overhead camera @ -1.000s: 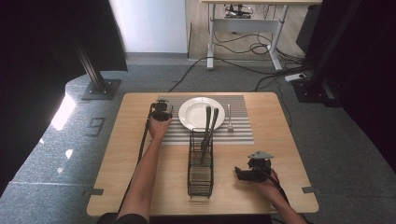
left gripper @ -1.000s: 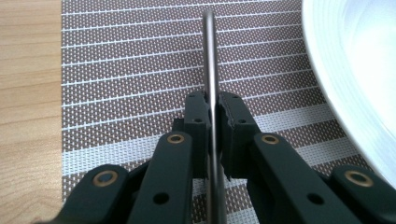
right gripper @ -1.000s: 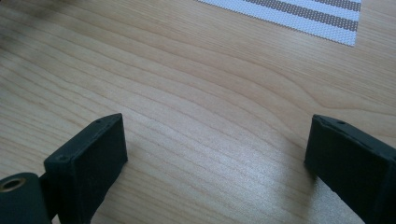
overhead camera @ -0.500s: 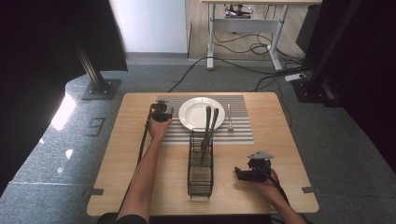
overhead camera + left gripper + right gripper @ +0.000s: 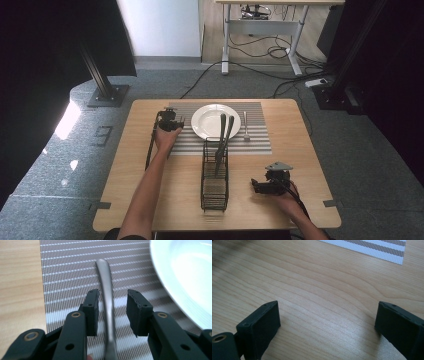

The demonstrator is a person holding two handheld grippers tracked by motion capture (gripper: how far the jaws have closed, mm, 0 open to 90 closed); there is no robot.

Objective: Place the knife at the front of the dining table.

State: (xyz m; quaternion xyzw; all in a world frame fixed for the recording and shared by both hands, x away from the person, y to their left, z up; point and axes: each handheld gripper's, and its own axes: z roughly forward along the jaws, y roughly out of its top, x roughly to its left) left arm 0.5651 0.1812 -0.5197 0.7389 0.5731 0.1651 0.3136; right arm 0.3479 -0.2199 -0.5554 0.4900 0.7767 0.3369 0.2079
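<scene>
My left gripper (image 5: 170, 120) rests over the left part of the striped placemat (image 5: 260, 140), beside the white plate (image 5: 216, 121). In the left gripper view a silver utensil handle (image 5: 105, 282) lies on the placemat (image 5: 70, 270) between the jaws of this gripper (image 5: 112, 293). The jaws have just been opening and neither pad presses on the handle. The plate's rim (image 5: 185, 270) curves along the right. My right gripper (image 5: 256, 186) sits low over the front right of the table, and its jaws (image 5: 327, 315) stand wide open above bare wood.
A black wire caddy (image 5: 215, 180) stands mid-table with two dark utensils (image 5: 225, 135) sticking out of it. A fork (image 5: 245, 125) lies on the placemat right of the plate. Cables trail from both grippers toward the front edge.
</scene>
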